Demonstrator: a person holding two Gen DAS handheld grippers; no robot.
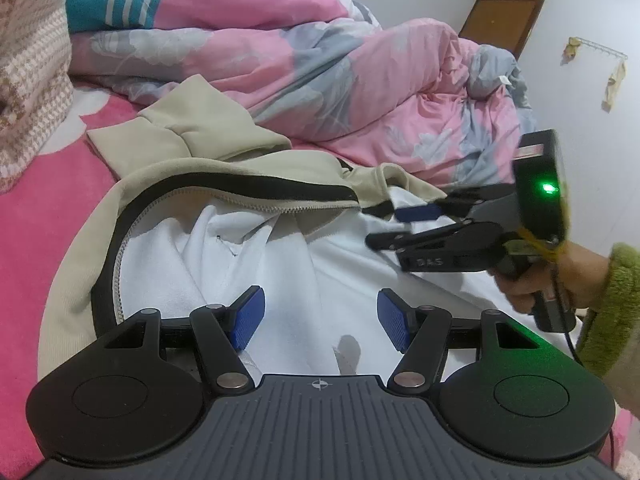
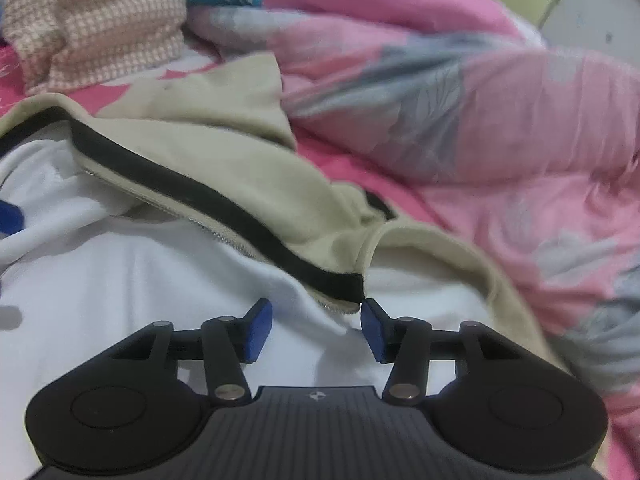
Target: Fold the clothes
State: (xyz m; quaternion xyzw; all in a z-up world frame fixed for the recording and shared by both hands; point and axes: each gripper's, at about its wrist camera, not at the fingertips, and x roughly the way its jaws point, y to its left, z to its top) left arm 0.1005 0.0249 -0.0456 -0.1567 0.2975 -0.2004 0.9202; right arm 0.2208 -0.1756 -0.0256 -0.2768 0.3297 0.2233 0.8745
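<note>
A beige zip-up jacket (image 1: pixel 192 128) is lying open on a bed, its white lining (image 1: pixel 280 264) facing up and its black-edged zipper band (image 1: pixel 240 188) curving across the middle. The left gripper (image 1: pixel 320 320) is hovering low over that lining with its blue pads (image 1: pixel 250 316) standing apart and nothing between them; only bare white fabric is showing in the gap. The left wrist view is the one showing the right gripper (image 1: pixel 400 226) from outside: it is reaching in from the right edge, held by a hand (image 1: pixel 532 280) in a fuzzy green sleeve (image 1: pixel 616 304), a green light glowing on its body, its tips lying just beside the end of the zipper band. That view is also taking in a white wall, a brown wooden board (image 1: pixel 500 20) and a small hook rack (image 1: pixel 596 50) behind the bed. The right wrist view, blurred, is giving the close look instead: the right gripper's pads (image 2: pixel 258 330) are standing apart, and the cut end of the zipper band (image 2: pixel 344 282) is sitting just ahead of the right-hand pad, touching or nearly so, without being pinched. A pink and grey floral quilt (image 1: pixel 320 72) is bunching up just beyond the jacket in both views, with a brown-and-white checked cloth (image 2: pixel 96 20) at the upper left and the pink bedsheet (image 1: pixel 52 208) showing beneath.
</note>
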